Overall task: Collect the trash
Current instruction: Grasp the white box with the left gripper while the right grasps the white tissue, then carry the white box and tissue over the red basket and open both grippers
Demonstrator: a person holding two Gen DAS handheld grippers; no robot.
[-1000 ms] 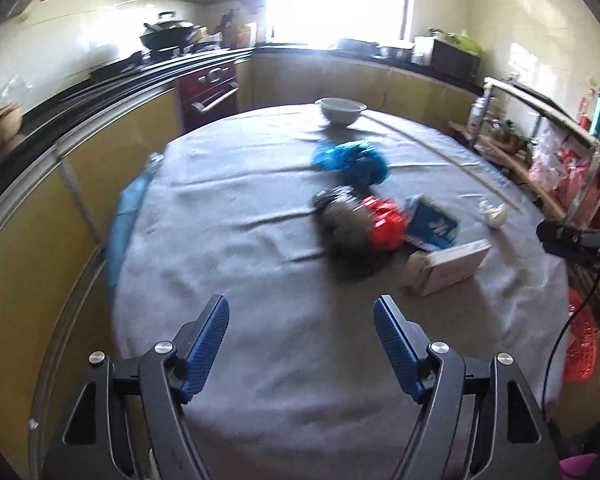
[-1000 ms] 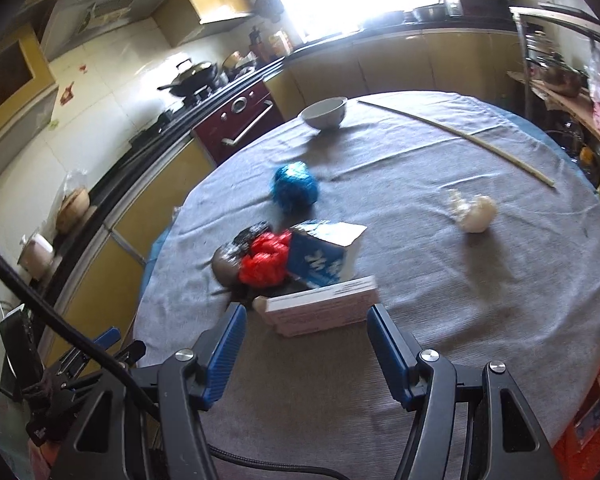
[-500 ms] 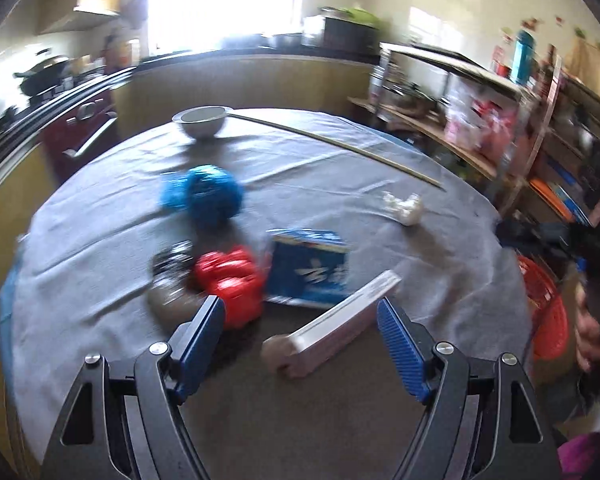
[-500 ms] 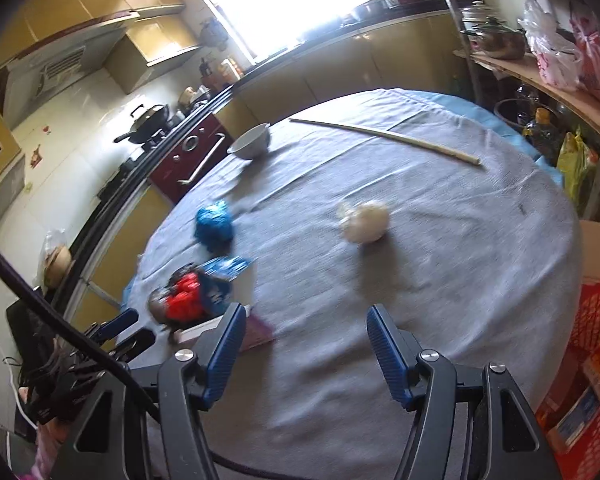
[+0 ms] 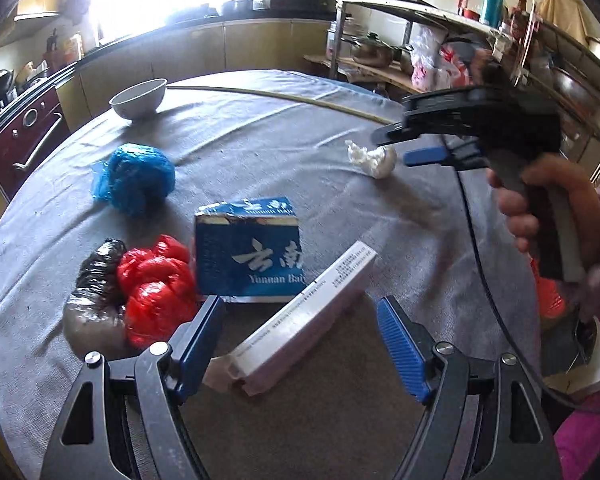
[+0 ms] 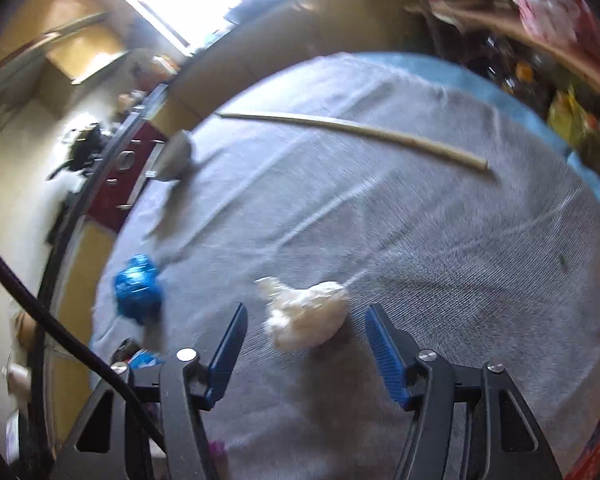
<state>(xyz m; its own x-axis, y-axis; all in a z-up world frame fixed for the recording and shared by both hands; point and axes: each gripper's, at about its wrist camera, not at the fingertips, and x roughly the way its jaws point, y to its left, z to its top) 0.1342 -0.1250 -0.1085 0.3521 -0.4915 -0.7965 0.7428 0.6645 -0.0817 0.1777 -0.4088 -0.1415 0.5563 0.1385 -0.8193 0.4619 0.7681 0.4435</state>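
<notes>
A long white carton (image 5: 300,320) lies slantwise on the grey table cloth (image 5: 260,152), its near end between the blue pads of my left gripper (image 5: 300,334), which stands open and does not touch it. Behind it stands a blue box (image 5: 248,256), with a red bag wad (image 5: 152,284), a black-and-grey wad (image 5: 92,300) and a blue bag wad (image 5: 134,182) to the left. A crumpled white tissue (image 6: 306,316) lies between the fingers of my right gripper (image 6: 306,338), whose jaws are closing with gaps on both sides. The right gripper (image 5: 400,148) also shows beside the tissue (image 5: 374,158).
A white bowl (image 5: 138,98) and a long thin stick (image 5: 284,98) lie at the far side of the round table. Kitchen counters and a dark red oven (image 5: 20,136) curve behind. A cluttered shelf rack (image 5: 440,52) stands to the right, and a red basket (image 5: 548,296) below the table edge.
Both grippers swung right and lower. The left one came up to the white carton. The right one left the carton and reached the tissue, its jaws narrower than before.
</notes>
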